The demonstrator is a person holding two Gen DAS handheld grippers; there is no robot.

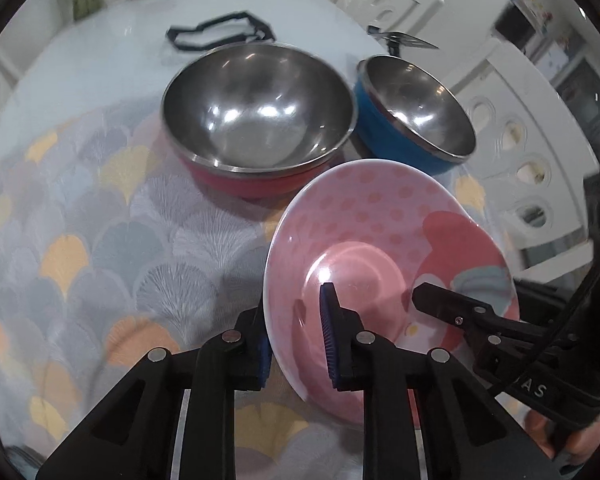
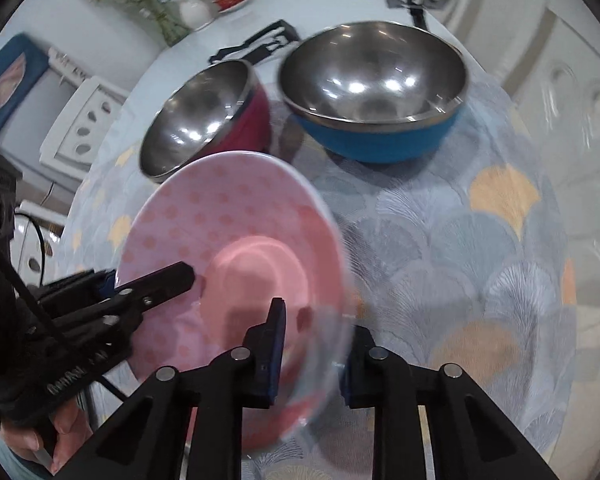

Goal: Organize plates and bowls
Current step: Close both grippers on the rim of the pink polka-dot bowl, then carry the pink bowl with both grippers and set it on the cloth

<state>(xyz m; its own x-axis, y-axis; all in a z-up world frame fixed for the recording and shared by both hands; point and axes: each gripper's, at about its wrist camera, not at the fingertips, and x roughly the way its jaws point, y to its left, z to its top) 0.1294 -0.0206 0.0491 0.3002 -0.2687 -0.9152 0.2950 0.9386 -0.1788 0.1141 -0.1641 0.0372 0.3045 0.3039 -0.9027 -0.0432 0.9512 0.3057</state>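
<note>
A pink polka-dot plate (image 1: 380, 232) (image 2: 220, 216) hangs tilted over the patterned tablecloth (image 1: 80, 220), held from both sides. My left gripper (image 1: 294, 308) (image 2: 140, 282) is shut on its left rim, one blue pad on top and one underneath. My right gripper (image 2: 320, 320) (image 1: 440, 300) is shut on the opposite rim in the same way. Behind the plate two steel-lined bowls stand on the table. The red bowl (image 1: 256, 120) (image 2: 204, 116) is on the left and the blue bowl (image 1: 412, 108) (image 2: 376, 80) on the right. They sit close together.
A black strap-like object (image 1: 220, 32) and a dark spatula-like utensil (image 1: 400, 40) lie behind the bowls. A vase with flowers (image 2: 192, 12) stands at the table's far end. White chairs (image 1: 520, 152) line the right side. A hand (image 2: 64, 432) grips the left tool.
</note>
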